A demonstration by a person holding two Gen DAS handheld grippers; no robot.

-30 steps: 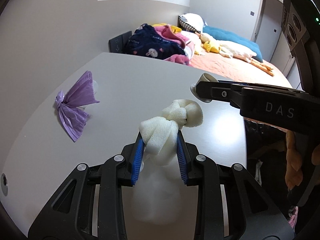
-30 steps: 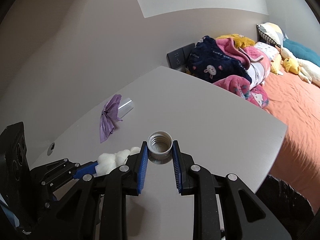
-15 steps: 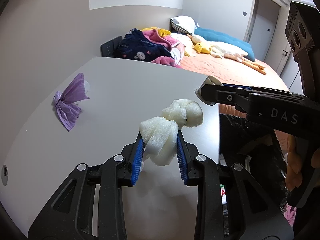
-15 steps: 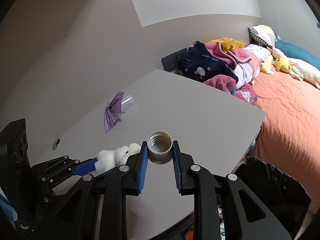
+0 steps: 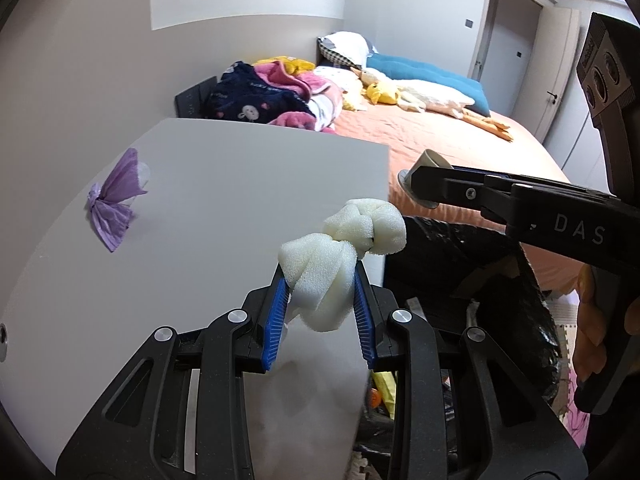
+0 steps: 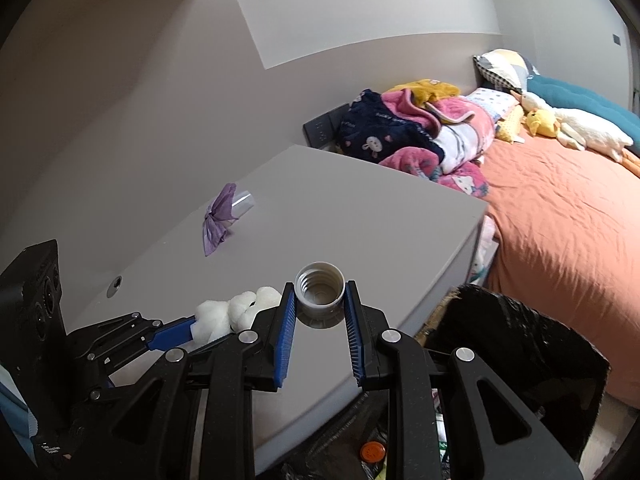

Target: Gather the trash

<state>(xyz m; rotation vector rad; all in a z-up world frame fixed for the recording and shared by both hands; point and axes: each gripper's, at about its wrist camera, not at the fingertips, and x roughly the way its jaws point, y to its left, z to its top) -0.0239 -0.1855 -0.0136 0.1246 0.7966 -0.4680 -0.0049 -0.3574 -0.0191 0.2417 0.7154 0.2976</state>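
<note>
My left gripper (image 5: pixel 320 280) is shut on a knotted white foam piece (image 5: pixel 340 252), held above the right edge of the white table (image 5: pixel 224 184). In the right wrist view the same foam piece (image 6: pixel 232 312) shows at the lower left. My right gripper (image 6: pixel 320 300) is shut on a grey threaded bottle cap (image 6: pixel 319 294), also over the table's edge; the cap (image 5: pixel 420 168) appears in the left wrist view too. A black trash bag (image 6: pixel 516 356) gapes open beside the table, below and right of both grippers. A purple wrapper (image 5: pixel 114 204) lies on the table at the left.
A clear plastic piece (image 6: pixel 243 202) lies against the purple wrapper. A bed with an orange sheet (image 6: pixel 560 220), piled blankets (image 6: pixel 416 128) and plush toys stands beyond the table. Mixed rubbish sits in the bag's bottom. A hand (image 5: pixel 600 320) holds the right gripper's handle.
Both grippers have carried their items rightward across the table to its edge. The black trash bag has come into view beneath them. The grips have not altered.
</note>
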